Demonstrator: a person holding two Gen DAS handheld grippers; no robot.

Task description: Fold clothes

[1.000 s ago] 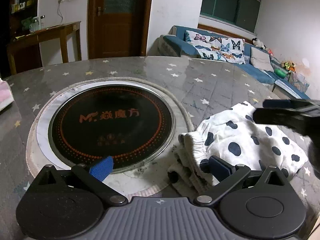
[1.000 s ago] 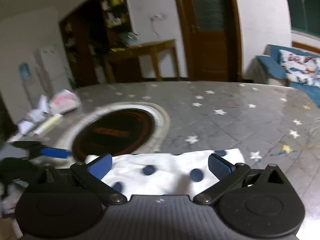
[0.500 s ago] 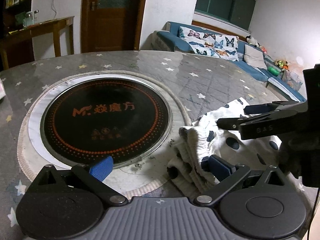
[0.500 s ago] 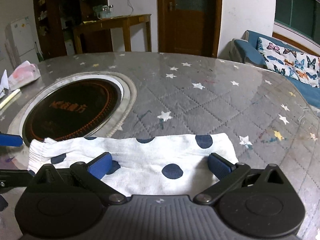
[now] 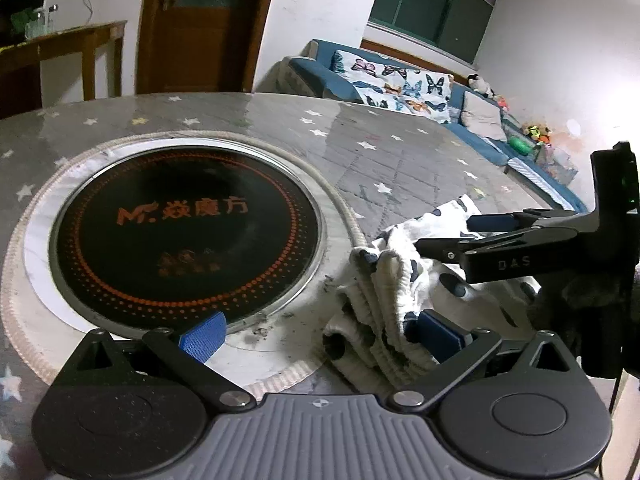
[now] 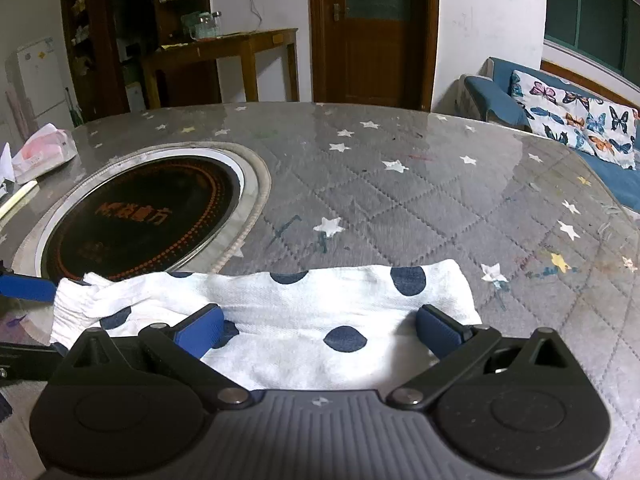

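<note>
- White cotton with navy dots, the garment lies folded into a band on the tabletop, directly ahead of the right tongs and across their gap.
- Its gathered elastic waistband is bunched in ridges just ahead of the right-hand pad of the left tongs.
- Right tongs stand spread wide, both blue pads resting on or just over the cloth, gripping nothing.
- Left tongs are likewise spread wide and empty; one pad sits over the hob's pale rim, the other touches or nearly touches the waistband — I cannot tell which.
- Judging by the layers, at least one fold is done, and the step in hand looks like lining up for another fold or a tidy.
- Next move calls for each pair of tongs to pinch an end through all layers, then lift evenly so the stack does not slide apart.
- Further out, ahead and left of the left tongs, sits a round black induction hob set into the tabletop; a pink tissue pack lies far left of the right tongs.
</note>
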